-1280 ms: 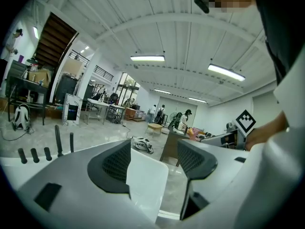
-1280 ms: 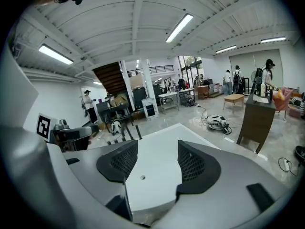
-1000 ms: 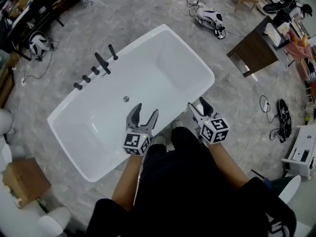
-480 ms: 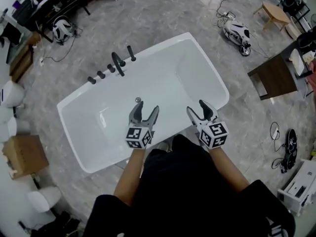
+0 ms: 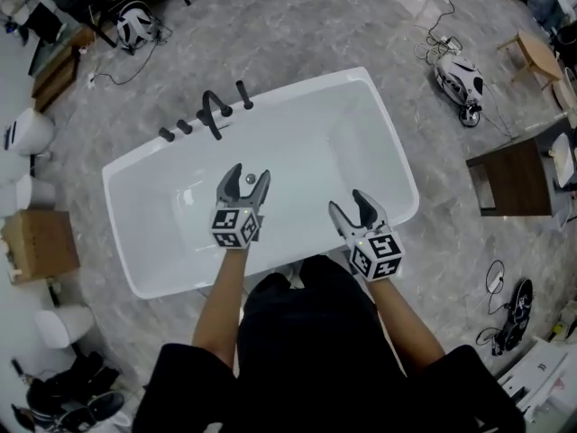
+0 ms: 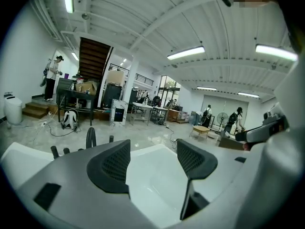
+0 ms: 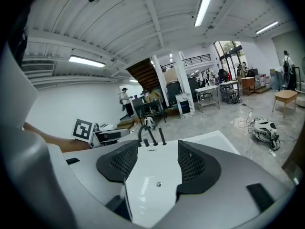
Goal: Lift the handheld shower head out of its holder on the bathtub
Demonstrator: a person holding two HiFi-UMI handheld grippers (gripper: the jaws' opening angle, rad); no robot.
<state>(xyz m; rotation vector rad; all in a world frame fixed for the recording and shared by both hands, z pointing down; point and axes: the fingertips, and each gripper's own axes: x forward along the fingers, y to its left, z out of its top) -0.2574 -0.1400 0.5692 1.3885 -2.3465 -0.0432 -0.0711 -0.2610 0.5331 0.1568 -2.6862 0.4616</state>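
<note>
Head view, nearest first: the person's forearms reach forward from dark clothing at the lower edge; the left gripper (image 5: 250, 174) hangs over the basin of the white bathtub (image 5: 306, 84), its jaws spread with only tub surface between them, as the left gripper view (image 6: 152, 159) confirms; the right gripper (image 5: 348, 202) is held above the near rim, jaws likewise apart and holding nothing, with the drain (image 7: 158, 184) visible through the gap in the right gripper view (image 7: 157, 163). Beyond the grippers, a row of black fittings stands on the tub's far rim: small knobs, an arched spout (image 5: 212, 111), and at the row's right end the handheld shower head (image 5: 242, 95), upright in its holder and well apart from both grippers. Farther off on the grey floor: a cardboard box (image 5: 36, 242) at left; a dark table (image 5: 514, 179) at right.
</note>
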